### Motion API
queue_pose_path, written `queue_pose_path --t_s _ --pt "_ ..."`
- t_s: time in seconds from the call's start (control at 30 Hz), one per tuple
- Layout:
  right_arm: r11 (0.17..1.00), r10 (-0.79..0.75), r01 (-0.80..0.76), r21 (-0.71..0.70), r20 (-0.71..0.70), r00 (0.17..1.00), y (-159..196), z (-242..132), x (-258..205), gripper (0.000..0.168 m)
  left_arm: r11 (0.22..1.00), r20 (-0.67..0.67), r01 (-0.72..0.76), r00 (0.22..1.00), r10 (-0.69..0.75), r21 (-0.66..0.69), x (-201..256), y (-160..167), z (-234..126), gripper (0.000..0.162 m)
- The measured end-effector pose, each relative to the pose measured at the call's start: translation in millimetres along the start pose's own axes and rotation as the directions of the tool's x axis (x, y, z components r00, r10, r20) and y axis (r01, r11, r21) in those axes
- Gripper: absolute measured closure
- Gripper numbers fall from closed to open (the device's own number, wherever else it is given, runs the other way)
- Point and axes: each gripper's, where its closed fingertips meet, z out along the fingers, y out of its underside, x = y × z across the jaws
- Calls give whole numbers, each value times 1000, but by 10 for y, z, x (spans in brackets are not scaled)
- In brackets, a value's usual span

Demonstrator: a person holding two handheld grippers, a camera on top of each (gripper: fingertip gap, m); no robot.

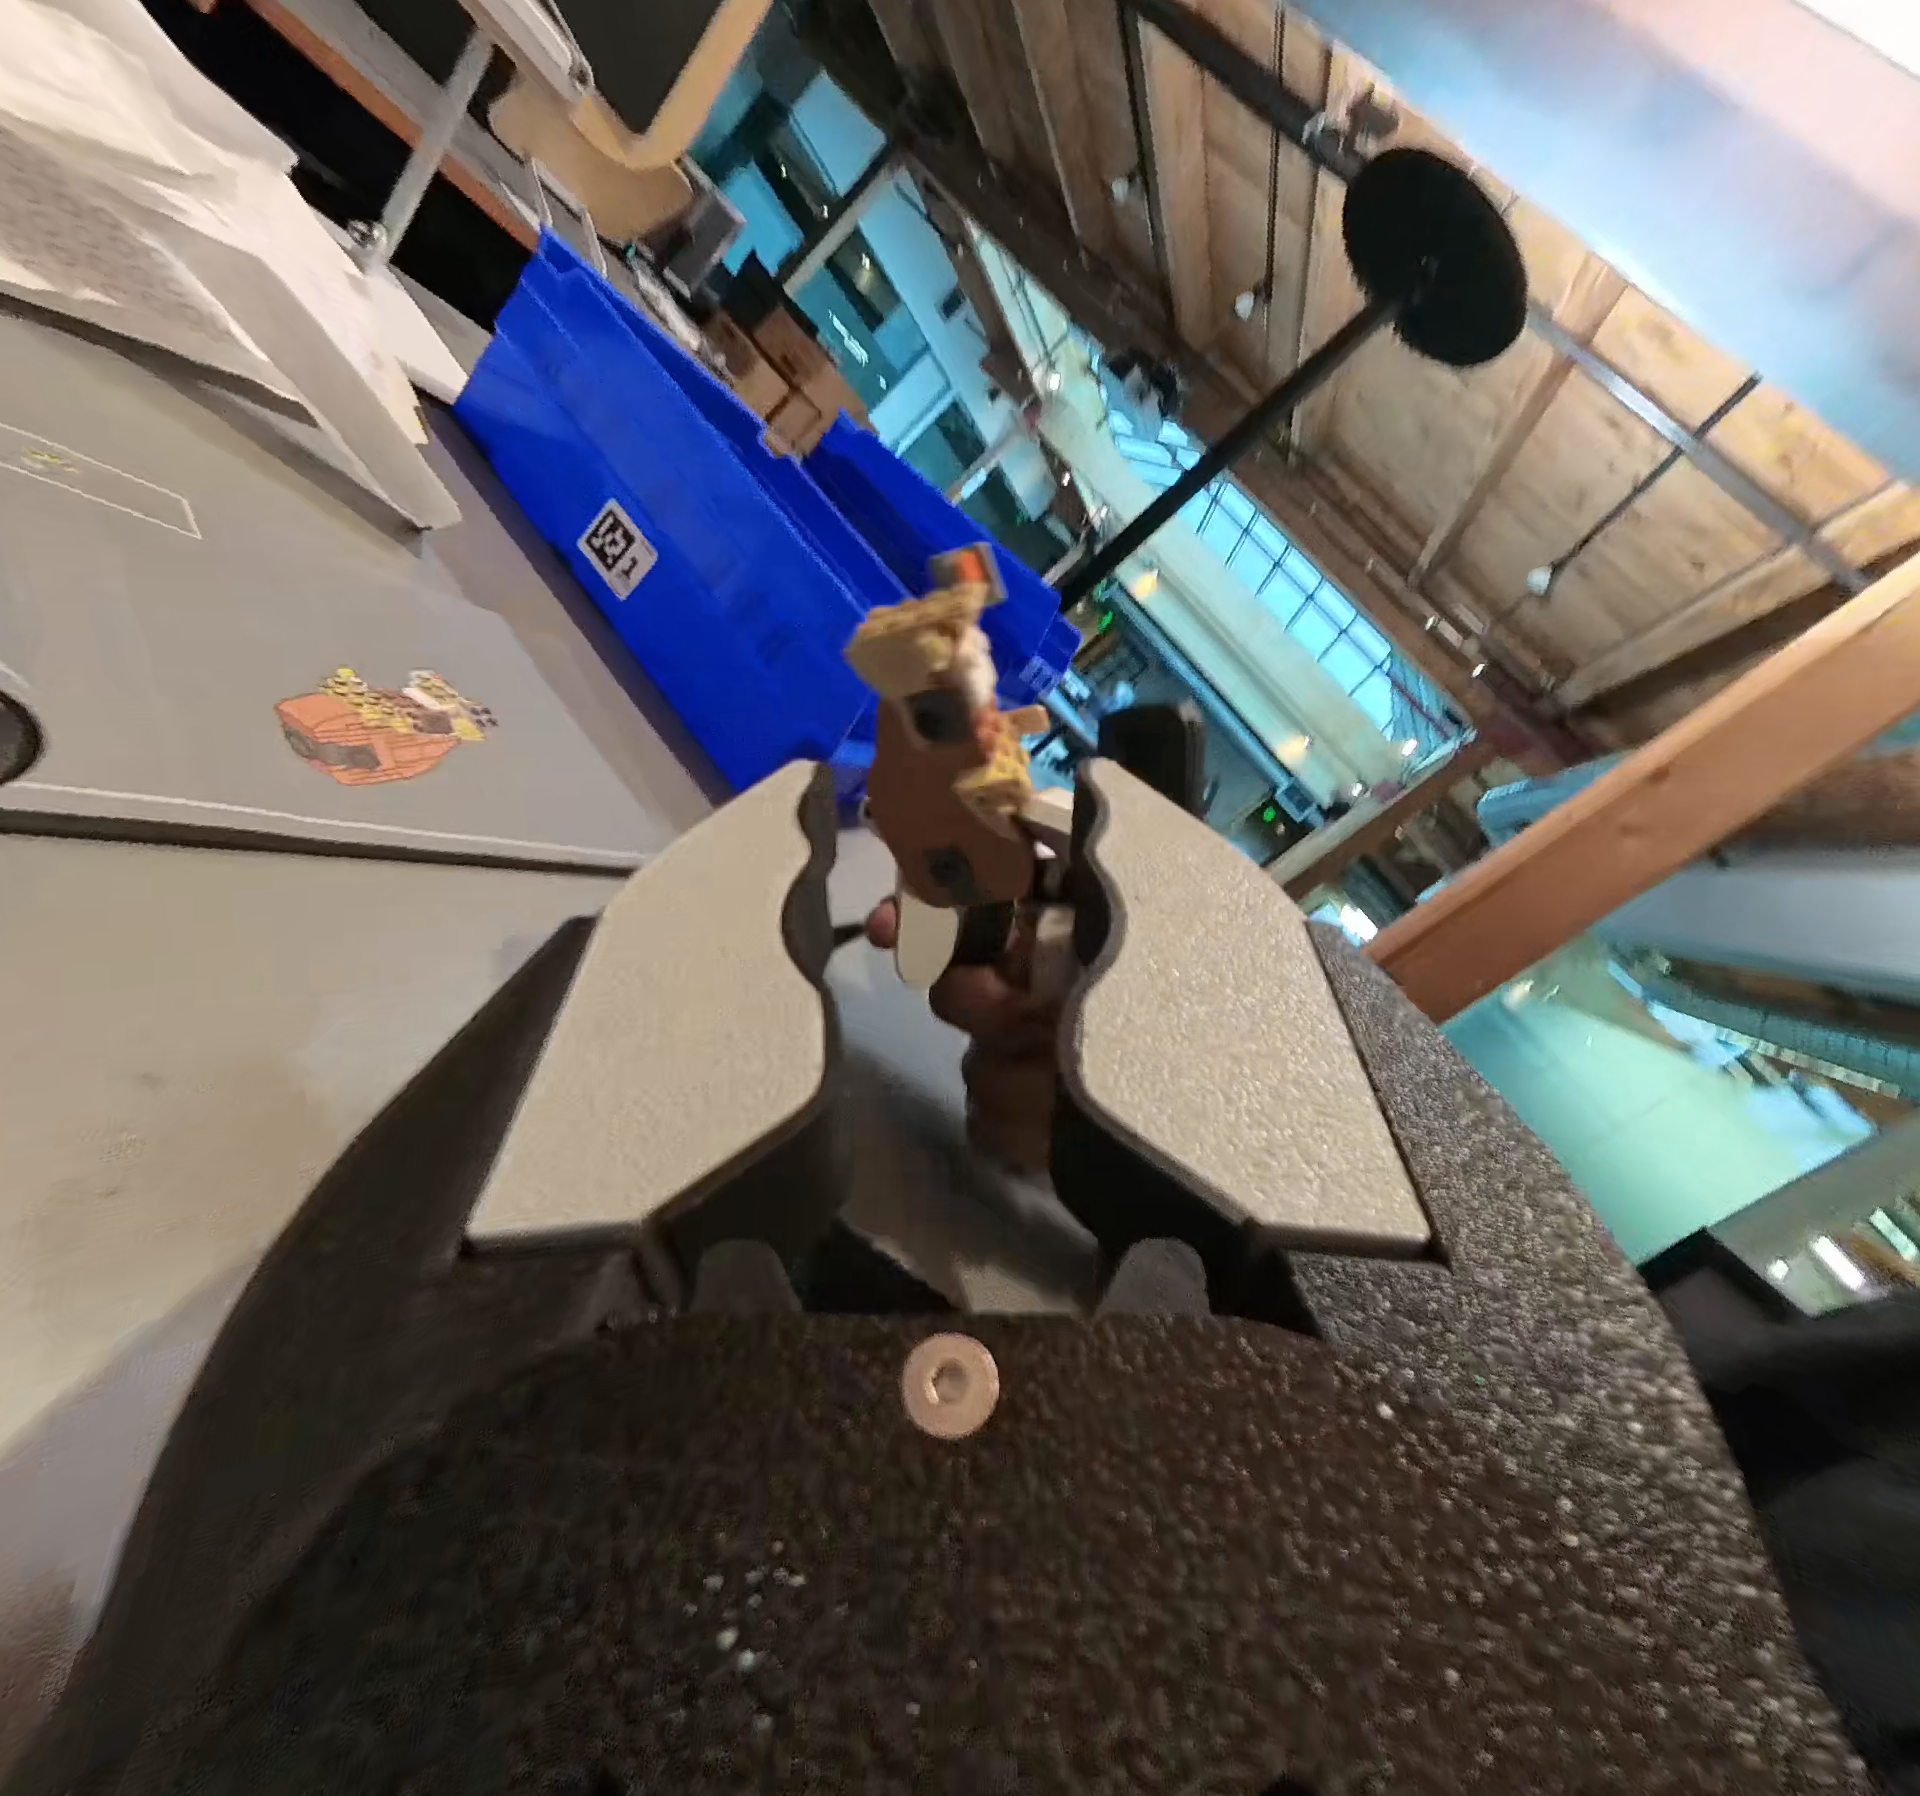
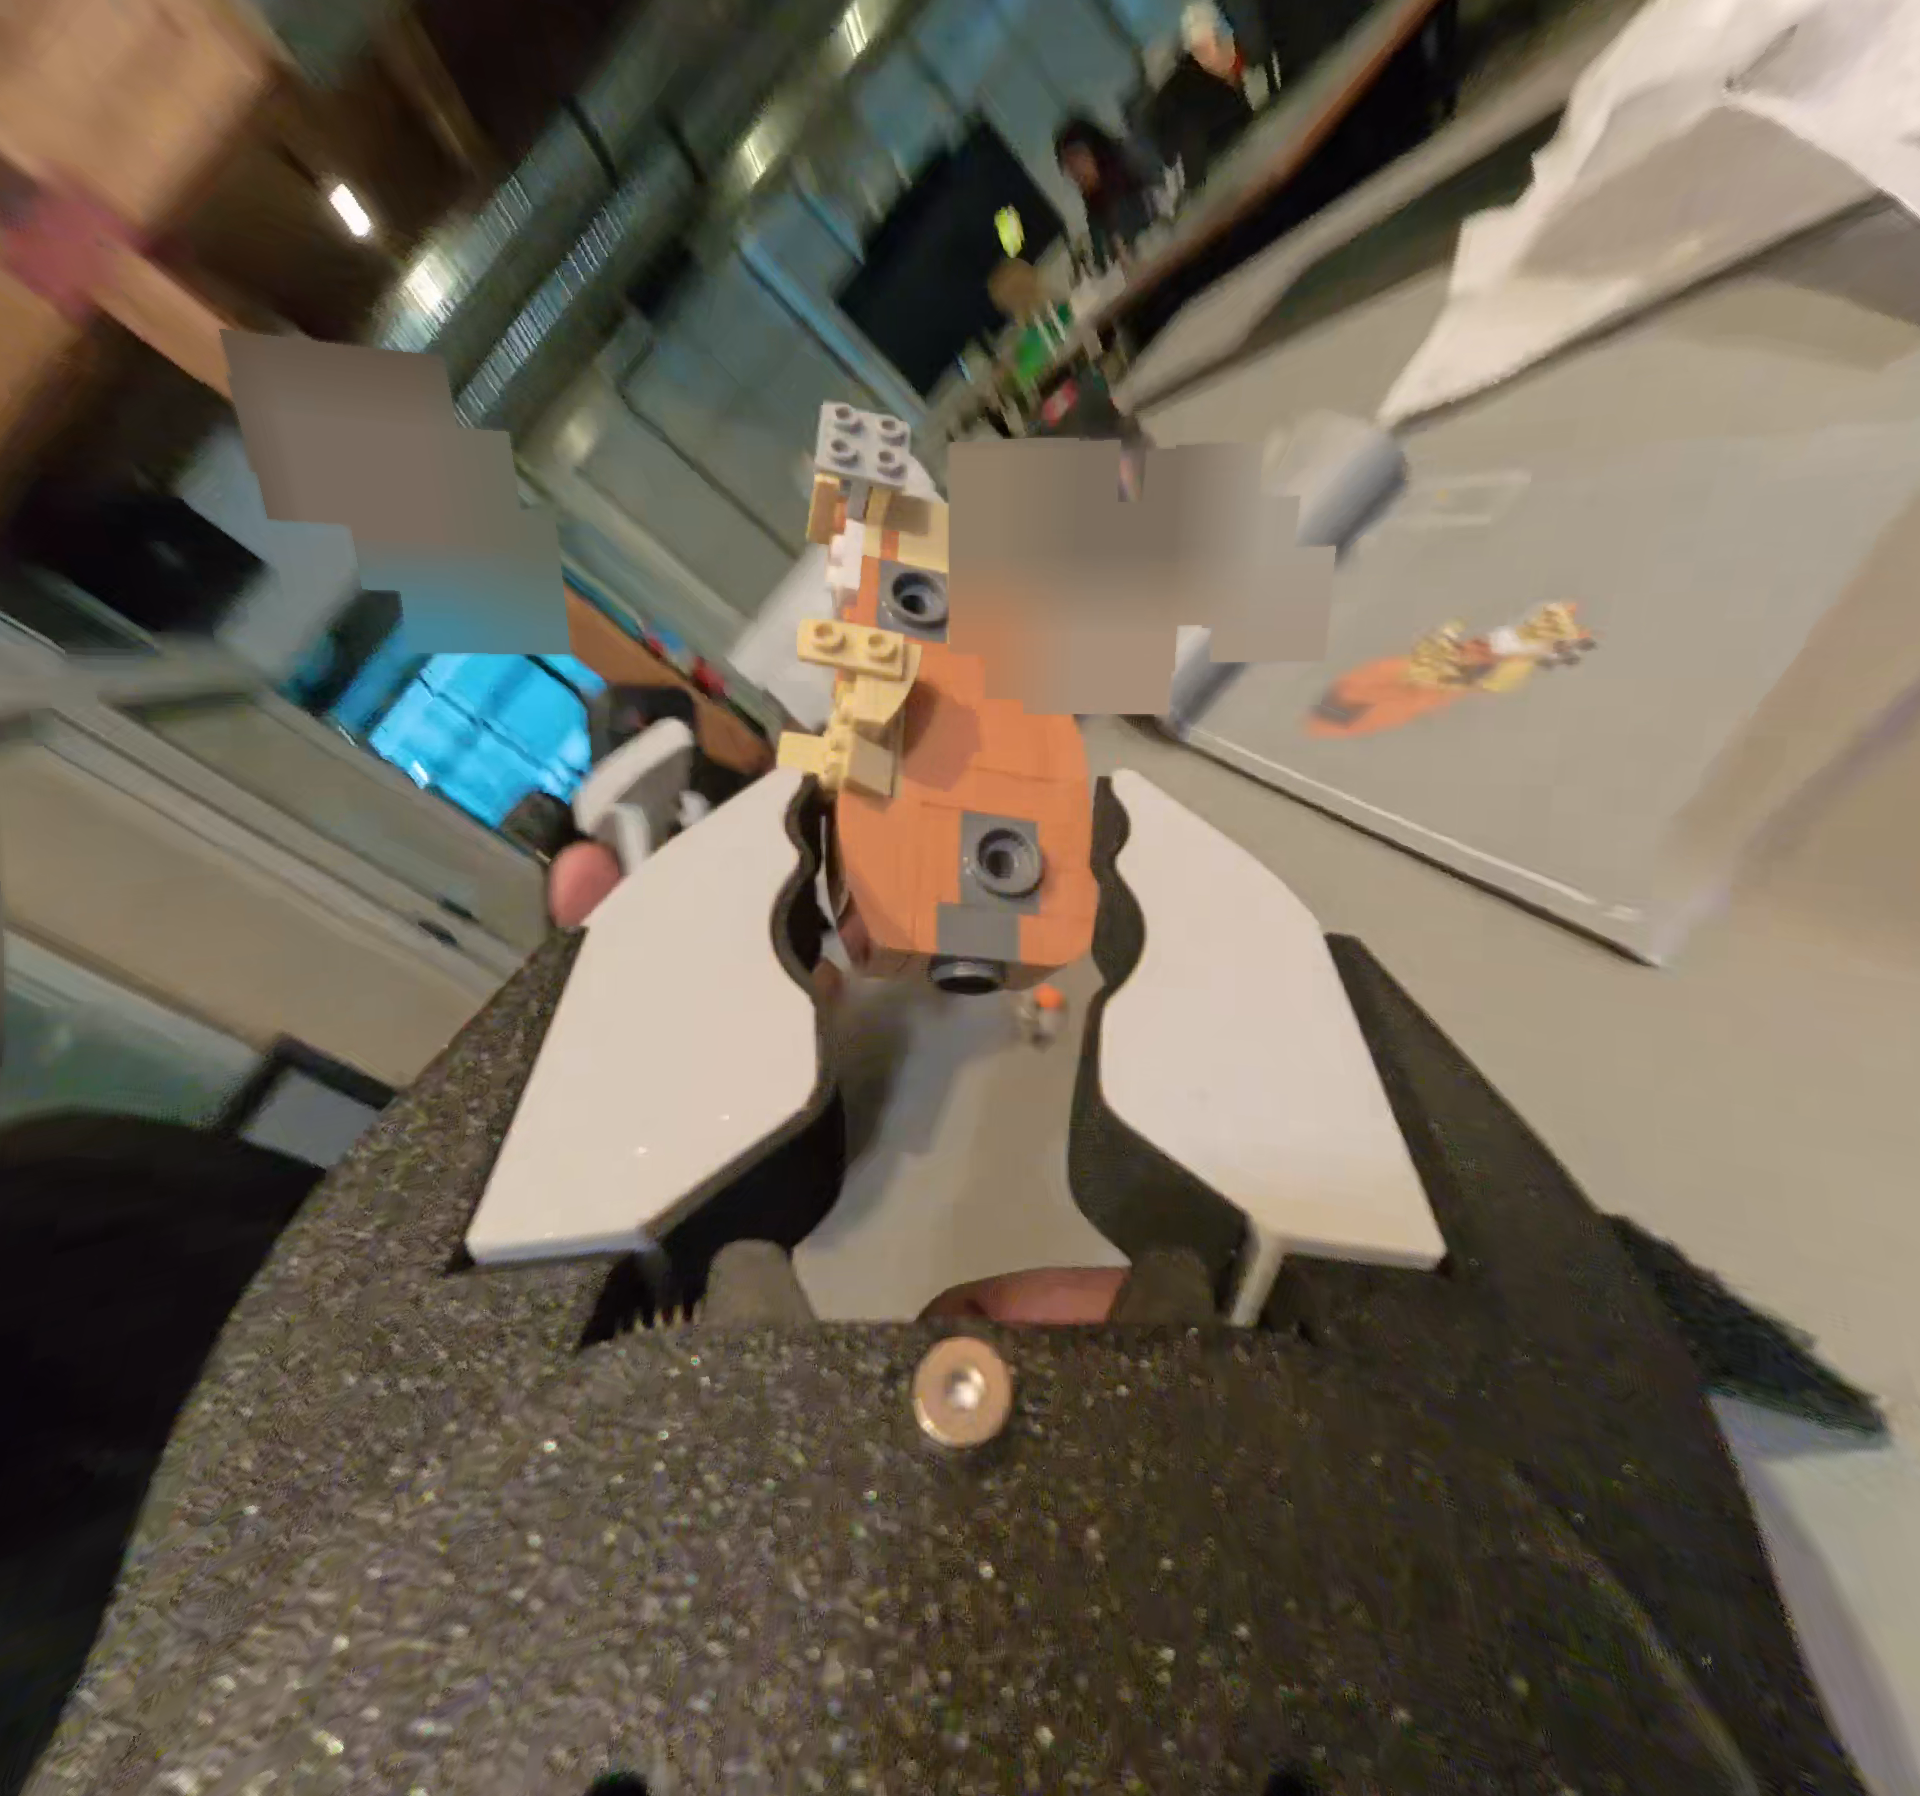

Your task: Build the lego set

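Between grainy claws point(image 2: 951, 873): studded orange build point(image 2: 966, 811)

Each hand-held gripper point(image 1: 951, 842) point(image 2: 951, 873): grey fingers, speckled black body, silver screw.

Grey table point(image 1: 260, 967), blue bins point(image 1: 707, 541), a wooden ceiling point(image 1: 1299, 188) and bright windows point(image 1: 1247, 551).

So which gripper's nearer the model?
Right. The right gripper appears shut on the orange base of the model. The left gripper is open, with the model just beyond its tips.
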Motion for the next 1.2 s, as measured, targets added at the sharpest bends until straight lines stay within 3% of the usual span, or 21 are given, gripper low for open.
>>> queue_pose_path --t_s 0.13,0.3,0.6,1.2 --pt "984 16 -21 174 28 999 -5 27 -274 118 996 -80 65 995 -60 60 185 -52 139 117" --pt "959 -126 142 247 -77 989 103 64 -452 118 995 -74 79 994 -74 61 282 -53 227 111" --pt "890 -307 359 281 -213 928 210 91 -611 118 977 -138 205 971 -195 64 366 -35 219 111" --pt "867 -322 385 317 -235 917 276 140 -746 119 965 -348 249 915 -205 85 591 -113 145 120"
